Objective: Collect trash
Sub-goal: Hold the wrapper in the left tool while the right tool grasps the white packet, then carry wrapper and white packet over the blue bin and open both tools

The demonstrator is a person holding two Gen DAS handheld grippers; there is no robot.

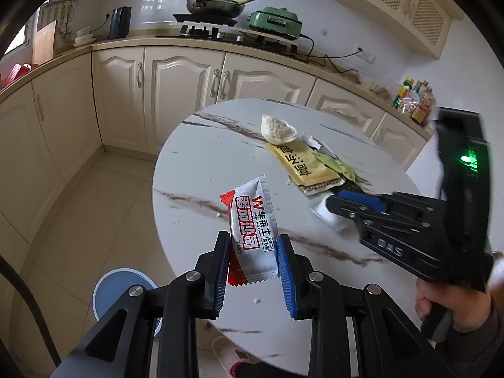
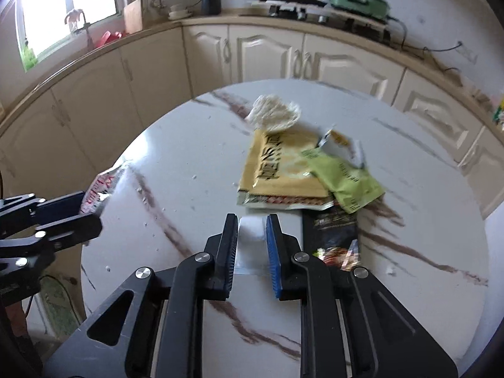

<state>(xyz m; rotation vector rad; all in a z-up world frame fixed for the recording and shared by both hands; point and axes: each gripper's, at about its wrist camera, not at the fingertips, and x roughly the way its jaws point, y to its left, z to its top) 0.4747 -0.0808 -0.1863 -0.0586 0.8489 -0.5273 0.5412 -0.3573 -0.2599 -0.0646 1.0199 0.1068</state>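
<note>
My left gripper point(image 1: 253, 252) is shut on a white and red sachet point(image 1: 252, 214), which stands up between the blue pads above the round marble table point(image 1: 201, 163). In the right wrist view this gripper point(image 2: 91, 209) and the sachet point(image 2: 100, 186) show at the left edge. My right gripper point(image 2: 252, 219) is shut on a white wrapper point(image 2: 250, 242) lying on the table, its pads against both sides. From the left wrist view the right gripper point(image 1: 334, 203) pinches that wrapper point(image 1: 324, 214). A hand point(image 1: 441, 299) holds its handle.
Beyond the right gripper lie a yellow packet point(image 2: 280, 170), a green packet point(image 2: 346, 179), a dark packet point(image 2: 334, 230) and a crumpled white lump point(image 2: 274, 115). A blue round bin point(image 1: 119, 286) stands on the floor left of the table. Cream cabinets run behind.
</note>
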